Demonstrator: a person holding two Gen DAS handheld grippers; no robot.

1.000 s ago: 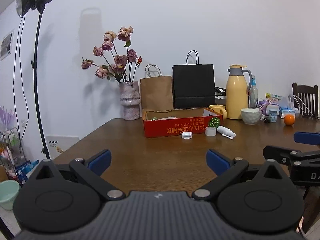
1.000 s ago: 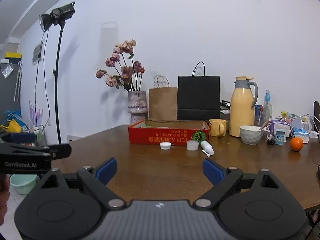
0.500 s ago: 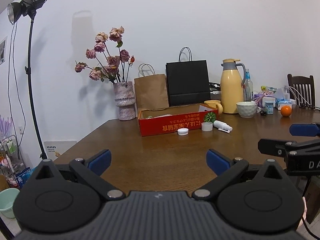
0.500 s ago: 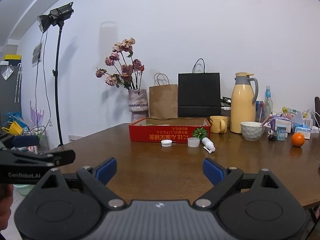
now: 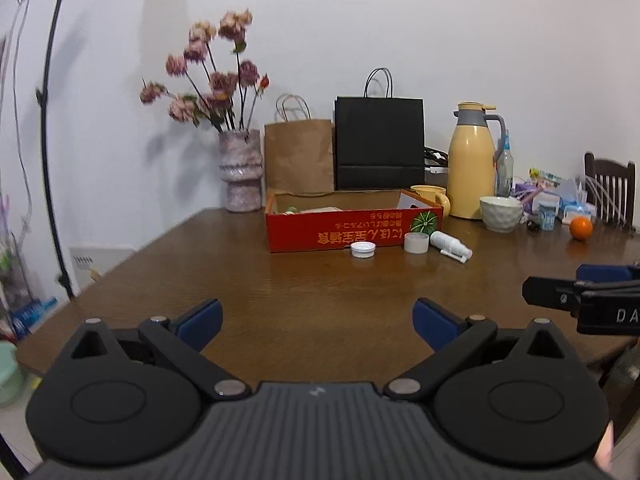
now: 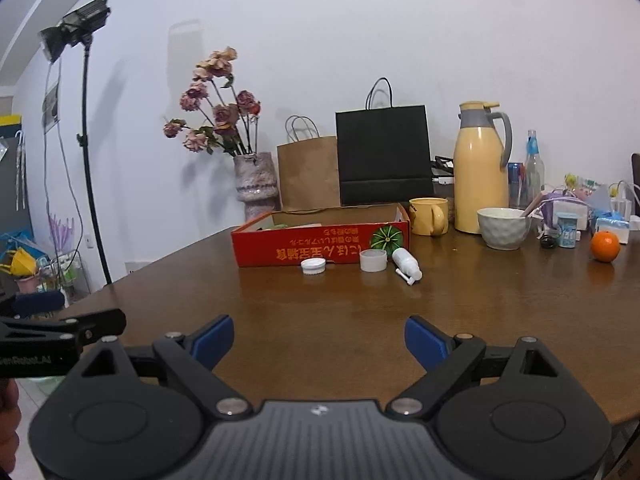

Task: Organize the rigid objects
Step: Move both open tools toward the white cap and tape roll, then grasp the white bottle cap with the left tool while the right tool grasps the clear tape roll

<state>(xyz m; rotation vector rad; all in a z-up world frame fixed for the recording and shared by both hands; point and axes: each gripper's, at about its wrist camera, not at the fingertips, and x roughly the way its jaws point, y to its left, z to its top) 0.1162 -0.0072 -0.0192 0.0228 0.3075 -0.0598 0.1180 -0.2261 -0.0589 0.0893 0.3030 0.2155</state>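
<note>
A red cardboard box stands open in the middle of the brown table. In front of it lie a white lid, a small white cup and a white spray bottle on its side. My left gripper is open and empty over the table's near edge, well short of them. My right gripper is open and empty too, beside the left one.
Behind the box stand a vase of dried roses, a brown bag, a black bag, a yellow mug and a yellow thermos. A bowl, an orange and small clutter sit right. A light stand is left.
Both grippers have moved forward toward the table and the box looks nearer. The left view has tilted back down and is slightly blurred. Both stay open and empty.
</note>
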